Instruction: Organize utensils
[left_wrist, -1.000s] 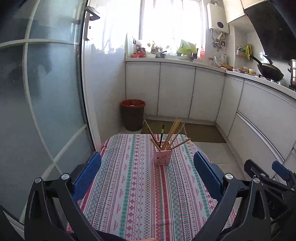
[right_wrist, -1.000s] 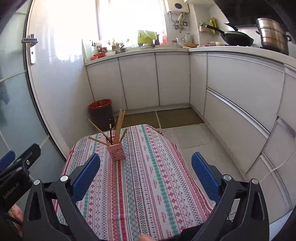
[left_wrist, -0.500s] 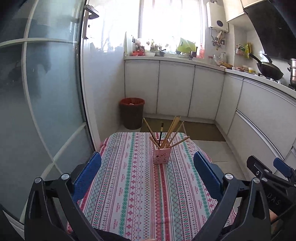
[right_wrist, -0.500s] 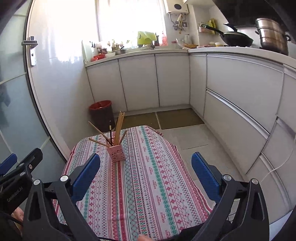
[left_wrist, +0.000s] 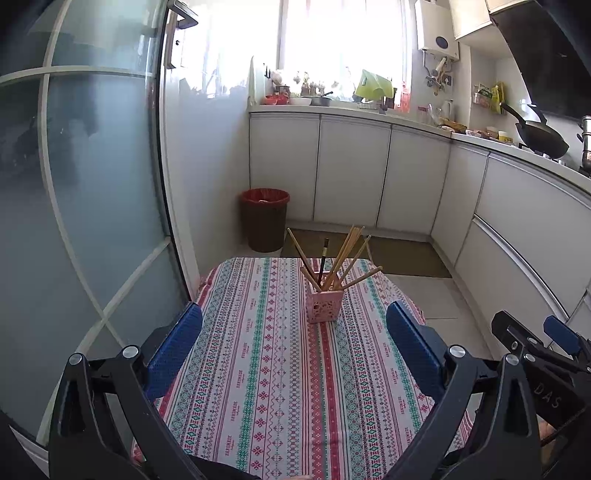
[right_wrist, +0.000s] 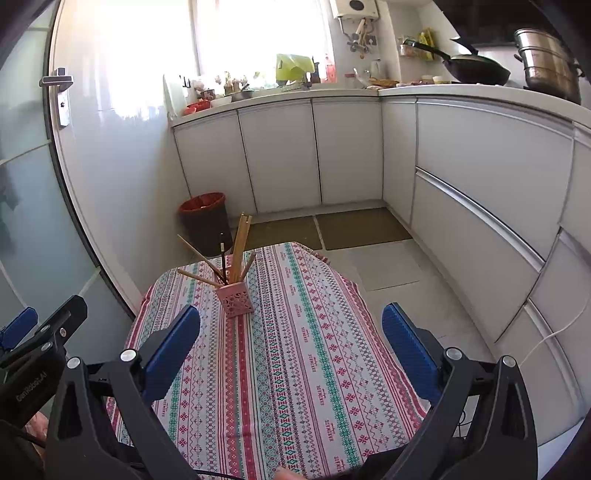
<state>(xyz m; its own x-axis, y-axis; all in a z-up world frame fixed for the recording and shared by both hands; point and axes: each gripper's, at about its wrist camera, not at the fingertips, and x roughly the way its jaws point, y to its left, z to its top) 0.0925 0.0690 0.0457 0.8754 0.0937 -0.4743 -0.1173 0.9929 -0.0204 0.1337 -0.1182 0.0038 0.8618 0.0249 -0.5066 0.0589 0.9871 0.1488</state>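
A small table covered with a red, green and white striped patterned cloth (left_wrist: 273, 369) stands in a narrow kitchen, and on its far half sits a pink square pierced utensil holder (left_wrist: 324, 305), upright, a little short of the far edge and nearer the left edge in the right wrist view (right_wrist: 236, 302). Wooden chopsticks (left_wrist: 345, 254) fan out of the holder at different angles, with 1 dark chopstick (left_wrist: 324, 254) among them leaning nearly upright. The cloth between the holder and the near edge carries nothing else, so the whole near half is open surface. The left hand-held gripper (left_wrist: 293, 345) hovers over the near edge with its 2 blue-padded fingers (left_wrist: 173, 350) spread wide apart, gripping nothing, the holder lying ahead between them. The right hand-held gripper (right_wrist: 291, 345) is likewise held over the near edge, fingers (right_wrist: 410, 354) wide apart and empty, the holder ahead and to its left. Each gripper shows at the margin of the other's view, side by side and apart. The table's left edge runs close to a frosted glass sliding door (left_wrist: 92, 221); its right edge faces open tiled floor (right_wrist: 391, 269) before the white lower cabinets (right_wrist: 480, 192). Beyond the far edge stands a dark bin with a red liner (left_wrist: 264, 218), well apart from the table.
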